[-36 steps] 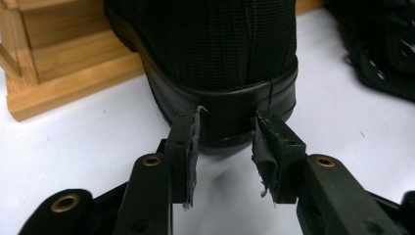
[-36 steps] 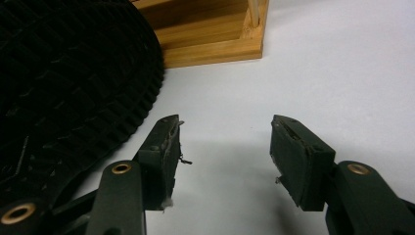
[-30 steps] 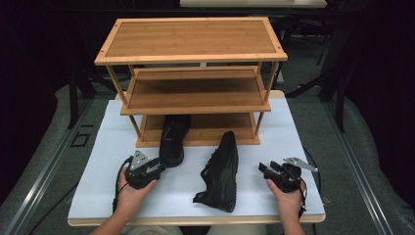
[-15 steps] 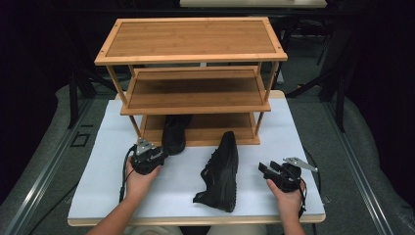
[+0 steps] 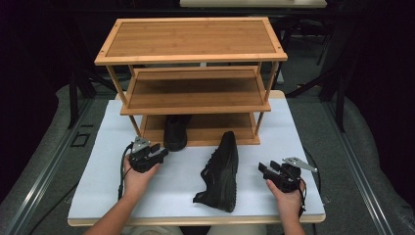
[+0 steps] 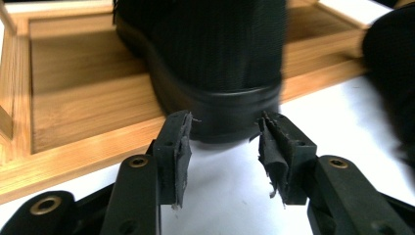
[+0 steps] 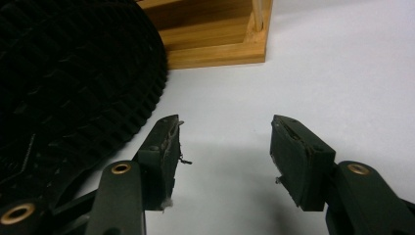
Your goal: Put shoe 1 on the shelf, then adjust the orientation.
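Shoe one (image 5: 175, 132): centre frame, toe in on rack's (image 5: 191, 39) bottom shelf, heel overhanging onto table (image 5: 107, 147); likely mid-stow.
Left gripper (image 6: 224, 142): jaws apart, flanking heel, not clamped; placed to nudge or grip.
Shoe two (image 5: 220, 171): lower centre, on its side, sole facing right gripper (image 5: 266, 169); that gripper's jaws apart, empty, idle beside it.
Count: two shoes, one rack, three shelves, two grippers.

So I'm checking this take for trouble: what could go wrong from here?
The black shoe on the bamboo rack's bottom shelf overhangs its front edge; the open left gripper at its heel could nudge it crooked or off. The second black shoe, lying on its side, may roll when the open right gripper grabs it.
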Tool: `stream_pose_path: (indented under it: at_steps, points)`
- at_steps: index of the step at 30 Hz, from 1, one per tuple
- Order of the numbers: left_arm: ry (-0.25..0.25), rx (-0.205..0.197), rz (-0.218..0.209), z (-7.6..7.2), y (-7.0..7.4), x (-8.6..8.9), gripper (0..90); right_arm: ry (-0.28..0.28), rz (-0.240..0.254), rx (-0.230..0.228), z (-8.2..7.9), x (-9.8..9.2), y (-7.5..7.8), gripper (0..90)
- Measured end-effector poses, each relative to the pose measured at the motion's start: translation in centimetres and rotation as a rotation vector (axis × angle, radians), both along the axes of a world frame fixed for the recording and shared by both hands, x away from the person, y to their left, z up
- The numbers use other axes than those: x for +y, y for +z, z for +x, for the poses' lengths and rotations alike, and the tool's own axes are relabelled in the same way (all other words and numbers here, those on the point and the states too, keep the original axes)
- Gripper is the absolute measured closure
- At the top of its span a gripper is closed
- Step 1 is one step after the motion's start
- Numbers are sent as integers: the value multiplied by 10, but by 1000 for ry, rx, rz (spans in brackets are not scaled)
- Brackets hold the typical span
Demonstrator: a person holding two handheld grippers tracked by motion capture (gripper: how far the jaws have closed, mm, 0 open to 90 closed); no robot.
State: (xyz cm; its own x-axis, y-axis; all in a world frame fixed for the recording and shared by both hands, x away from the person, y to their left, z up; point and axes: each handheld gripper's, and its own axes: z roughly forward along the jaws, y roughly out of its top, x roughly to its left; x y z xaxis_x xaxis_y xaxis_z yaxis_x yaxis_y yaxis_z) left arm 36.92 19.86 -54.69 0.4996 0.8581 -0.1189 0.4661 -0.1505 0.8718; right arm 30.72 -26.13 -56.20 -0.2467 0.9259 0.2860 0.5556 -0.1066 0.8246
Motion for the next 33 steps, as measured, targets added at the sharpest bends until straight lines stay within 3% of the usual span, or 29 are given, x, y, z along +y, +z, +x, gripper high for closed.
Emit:
stream_pose_path:
  at_steps: [5, 6, 11, 13, 15, 21, 22, 23, 24, 33]
  points:
    - [-65, -30, 28, -23, 12, 15, 515, 35, -27, -14, -4, 10, 10, 444]
    - [-74, -33, 23, -27, 13, 19, 507, 36, -23, -35, -5, 14, 12, 444]
    - [-88, -50, 7, -45, 10, 39, 479, 76, -29, -71, -10, 33, 29, 429]
    - [-87, -34, 12, -49, 4, 47, 465, 116, -38, -95, -14, 50, 39, 416]
    - [-65, -8, -7, -50, 2, 57, 462, 139, -46, -108, -15, 59, 42, 409]
    - [-14, -24, -63, -47, 2, 66, 442, 221, -63, -127, -17, 89, 54, 372]
    - [-11, -21, -60, -47, 2, 66, 440, 186, -105, -130, -19, 94, 55, 365]
    - [-2, -22, -56, -46, 1, 67, 440, 263, -67, -143, -19, 95, 54, 358]
    - [1, -26, -59, -46, 0, 68, 440, 217, -102, -152, -22, 101, 54, 353]
    - [-13, -26, -55, -46, -2, 65, 431, 227, -148, -112, -23, 109, 48, 332]
